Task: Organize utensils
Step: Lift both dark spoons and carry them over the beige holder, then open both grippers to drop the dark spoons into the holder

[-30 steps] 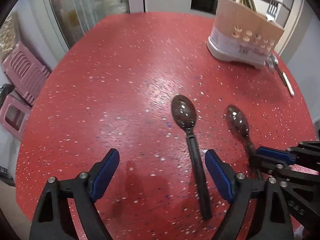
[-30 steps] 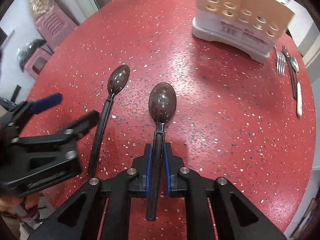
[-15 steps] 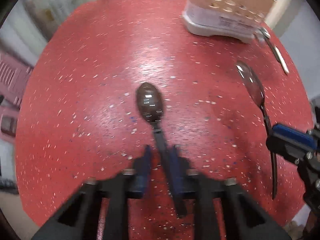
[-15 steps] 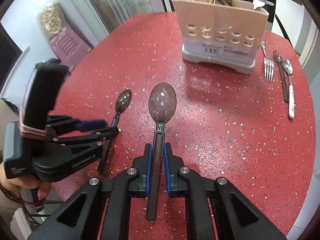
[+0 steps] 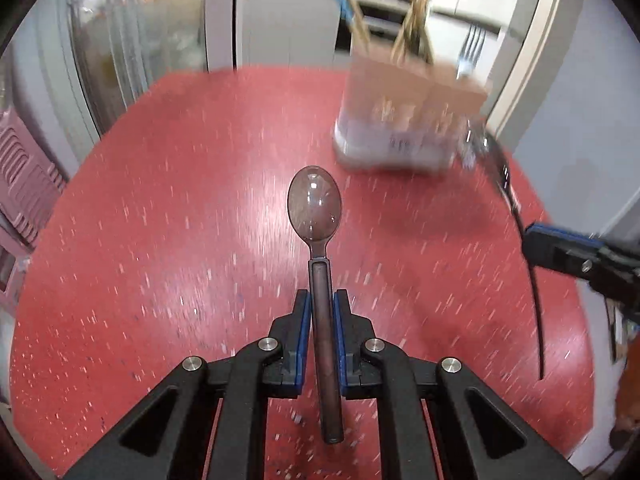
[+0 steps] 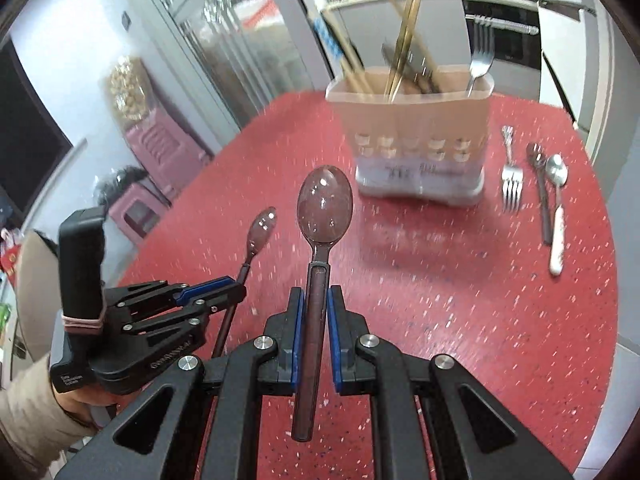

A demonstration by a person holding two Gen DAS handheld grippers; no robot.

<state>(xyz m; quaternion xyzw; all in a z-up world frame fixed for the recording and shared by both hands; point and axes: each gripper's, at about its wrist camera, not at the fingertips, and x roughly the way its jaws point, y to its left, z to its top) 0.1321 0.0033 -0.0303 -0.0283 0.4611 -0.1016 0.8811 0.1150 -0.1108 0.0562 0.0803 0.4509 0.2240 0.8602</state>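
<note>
My left gripper (image 5: 322,300) is shut on the handle of a dark brown plastic spoon (image 5: 315,208) and holds it above the red table (image 5: 160,220), bowl forward. My right gripper (image 6: 314,298) is shut on a second dark brown spoon (image 6: 325,204), also lifted. Each gripper shows in the other's view: the right one (image 5: 560,246) at the right edge, the left one (image 6: 208,292) at the lower left with its spoon (image 6: 262,230). A beige utensil holder (image 6: 416,140) with chopsticks and a fork stands at the table's far side, ahead of both spoons.
A metal fork (image 6: 511,176), a dark spoon (image 6: 540,184) and a white-handled spoon (image 6: 558,208) lie on the table right of the holder. Pink stools (image 6: 160,152) stand beyond the left edge. Cabinets and a fridge stand behind the table.
My left gripper closed on the spoon that lay on the table and lifted it. Both grippers have risen and tilted up toward the utensil holder, each carrying a spoon.
</note>
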